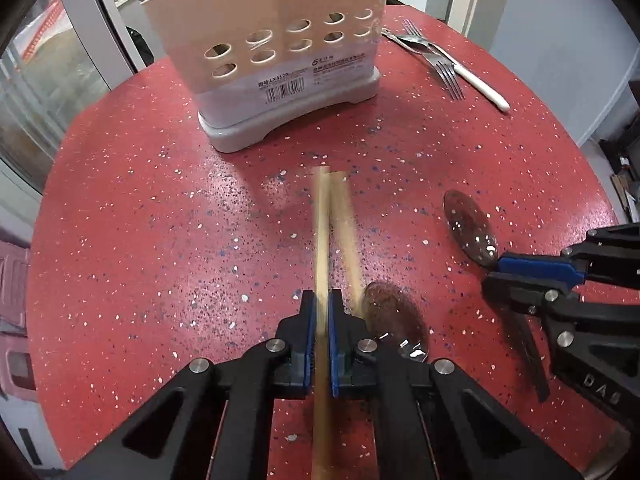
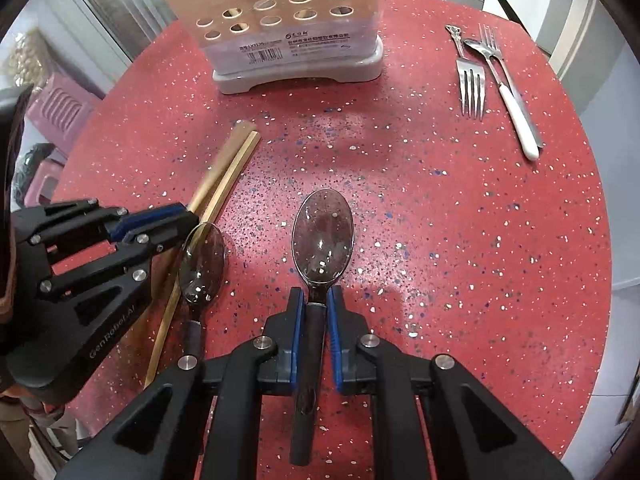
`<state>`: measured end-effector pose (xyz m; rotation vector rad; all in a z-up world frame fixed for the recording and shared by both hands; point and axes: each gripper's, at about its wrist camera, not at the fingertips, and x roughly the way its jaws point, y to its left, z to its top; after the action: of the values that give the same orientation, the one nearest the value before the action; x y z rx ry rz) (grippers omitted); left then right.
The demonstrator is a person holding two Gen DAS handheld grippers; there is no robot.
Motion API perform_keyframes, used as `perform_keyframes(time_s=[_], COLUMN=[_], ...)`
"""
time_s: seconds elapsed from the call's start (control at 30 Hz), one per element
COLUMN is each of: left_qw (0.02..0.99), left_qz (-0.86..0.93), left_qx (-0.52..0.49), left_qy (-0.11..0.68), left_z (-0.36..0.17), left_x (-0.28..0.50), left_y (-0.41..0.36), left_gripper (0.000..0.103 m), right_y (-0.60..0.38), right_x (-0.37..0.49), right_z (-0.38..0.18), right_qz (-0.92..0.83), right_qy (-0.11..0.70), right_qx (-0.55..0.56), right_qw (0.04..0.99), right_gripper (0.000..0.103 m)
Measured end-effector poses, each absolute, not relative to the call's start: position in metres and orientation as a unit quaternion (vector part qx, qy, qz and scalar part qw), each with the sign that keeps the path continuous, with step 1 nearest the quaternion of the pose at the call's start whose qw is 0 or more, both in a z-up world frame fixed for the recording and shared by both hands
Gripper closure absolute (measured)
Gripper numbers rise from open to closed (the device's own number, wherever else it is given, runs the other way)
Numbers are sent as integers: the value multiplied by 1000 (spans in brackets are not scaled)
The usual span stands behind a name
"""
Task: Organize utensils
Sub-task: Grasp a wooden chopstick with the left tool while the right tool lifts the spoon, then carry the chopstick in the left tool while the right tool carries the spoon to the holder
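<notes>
From the left wrist, the round red speckled desk (image 1: 140, 208) carries a beige perforated utensil holder (image 1: 280, 60) at its far edge, forks (image 1: 448, 72) at the far right, and the left tongs (image 1: 322, 320) clenched on one chopstick (image 1: 322, 240), its blurred twin (image 1: 346, 220) just beside. From the right wrist, the right tongs (image 2: 316, 304) grip a dark-handled spoon (image 2: 322, 236) near the desk's middle; only here do a second spoon's handle (image 2: 196, 332), a pink stool (image 2: 60, 108) and a white-handled piece (image 2: 520, 120) show clearly.
</notes>
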<state>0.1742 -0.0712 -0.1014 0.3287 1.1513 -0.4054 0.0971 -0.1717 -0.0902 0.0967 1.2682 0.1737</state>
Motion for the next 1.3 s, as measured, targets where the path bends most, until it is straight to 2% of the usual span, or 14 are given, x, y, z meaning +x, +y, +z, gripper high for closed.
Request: perform_keyframes(time_s=[0.5,1.3], left_qw=[859,909], left_qz=[-150,-154], left_qx=[67,10], left_qy=[484,387], left_z=[-76,-1], left_x=[146,130], left_y=[-21,-14], left_gripper=[74,74], right_y=[-206,-218], right_x=[82,81], right_z=[-59,-7], right_qz=[115,140], right_qy=[544,473], right_qx=[98,125], right_qw=[826,861], right_gripper=[90,90])
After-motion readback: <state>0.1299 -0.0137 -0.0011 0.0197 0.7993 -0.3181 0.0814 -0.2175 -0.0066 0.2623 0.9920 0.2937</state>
